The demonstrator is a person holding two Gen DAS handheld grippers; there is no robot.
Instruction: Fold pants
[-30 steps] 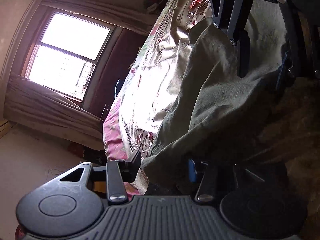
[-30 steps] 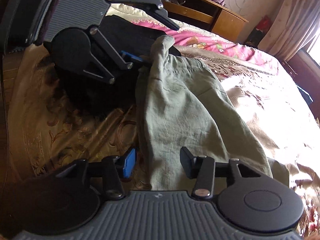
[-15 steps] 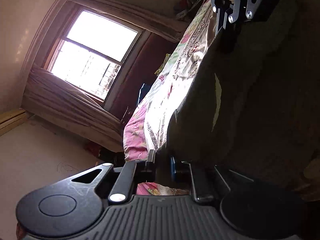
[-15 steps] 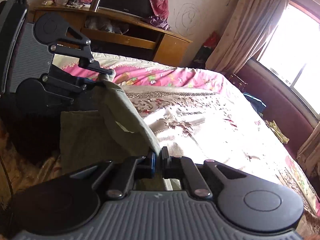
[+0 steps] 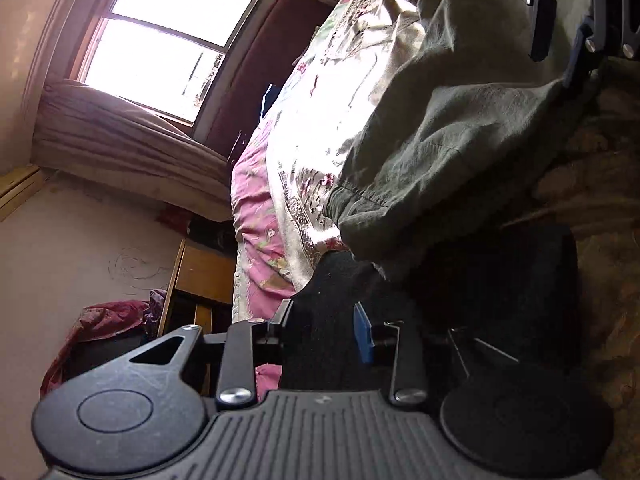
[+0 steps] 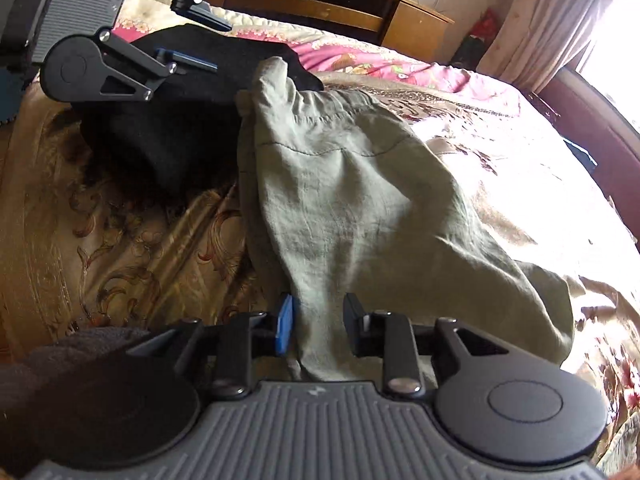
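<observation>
The olive green pants (image 6: 360, 200) lie folded over on the patterned bedspread (image 6: 120, 240), waistband end towards the far side. My right gripper (image 6: 319, 326) sits at their near end. Its jaws are opening, and the cloth lies loose between the parted fingers. My left gripper (image 6: 208, 42) hovers at the far left over a black garment (image 6: 180, 120), beside the pants' far corner. In the left wrist view the left gripper (image 5: 324, 326) is opening with only that black garment (image 5: 500, 280) behind it. Beyond it lie the pants (image 5: 460, 140) and the right gripper (image 5: 560, 40).
The bed carries a pink sheet (image 6: 380, 64) under the gold spread. A wooden cabinet (image 6: 320, 4) stands past the bed's far side, with curtains (image 6: 540, 20) and a bright window (image 5: 172, 32) to one side. A dark grey cloth (image 6: 80, 344) lies at the near left.
Half a second ago both grippers were shut on the pants' edge and held it raised. Now both have let go, their jaws have parted, and the pants lie flat on the bed.
</observation>
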